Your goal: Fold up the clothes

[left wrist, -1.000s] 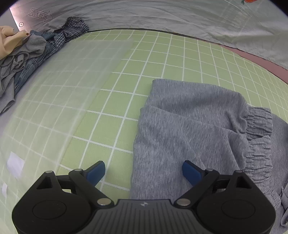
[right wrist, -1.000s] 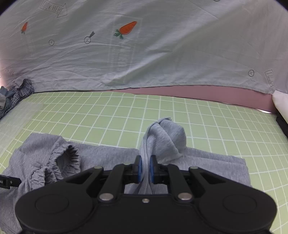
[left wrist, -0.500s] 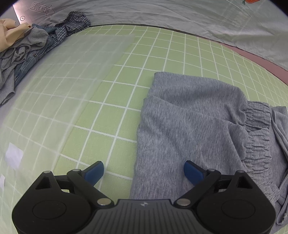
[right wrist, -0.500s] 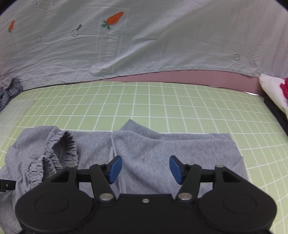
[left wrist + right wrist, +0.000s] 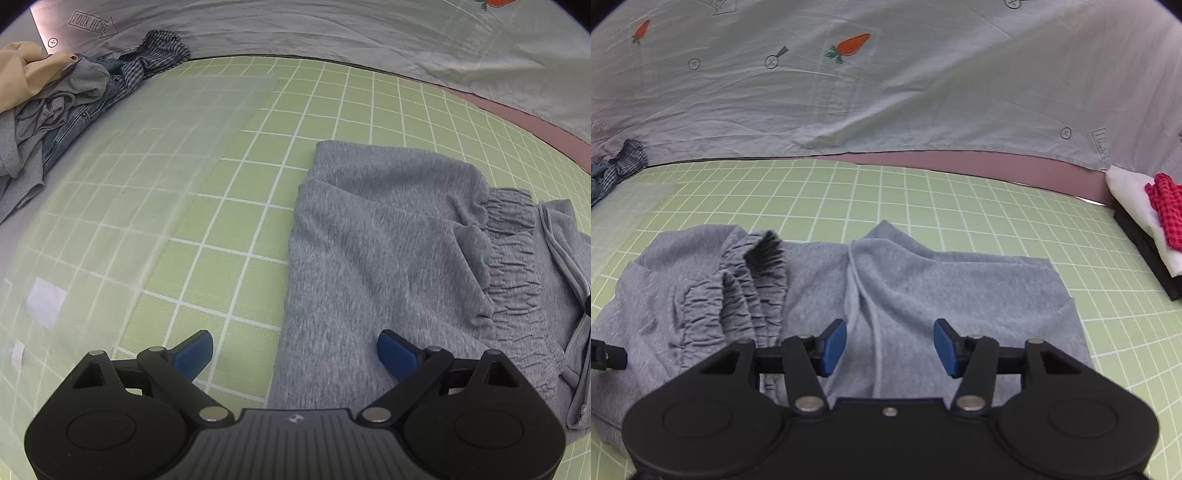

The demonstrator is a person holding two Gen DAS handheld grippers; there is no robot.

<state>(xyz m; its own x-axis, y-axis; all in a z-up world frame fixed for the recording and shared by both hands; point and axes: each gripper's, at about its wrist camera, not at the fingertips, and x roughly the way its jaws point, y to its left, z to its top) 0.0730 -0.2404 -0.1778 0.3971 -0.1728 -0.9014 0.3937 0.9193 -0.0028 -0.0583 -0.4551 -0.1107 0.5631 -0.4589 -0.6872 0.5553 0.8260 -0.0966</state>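
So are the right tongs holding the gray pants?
Apart. In the right wrist view the right tongs are open, with the gray pants lying flat on the green mat, nothing pinched between the blue pads.

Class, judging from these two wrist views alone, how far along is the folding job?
Done: the grey sweatpants lie folded over on the green grid mat. In hand: nothing; left gripper and right gripper are open above them. Left: the unfolded pile at the mat's far corner.
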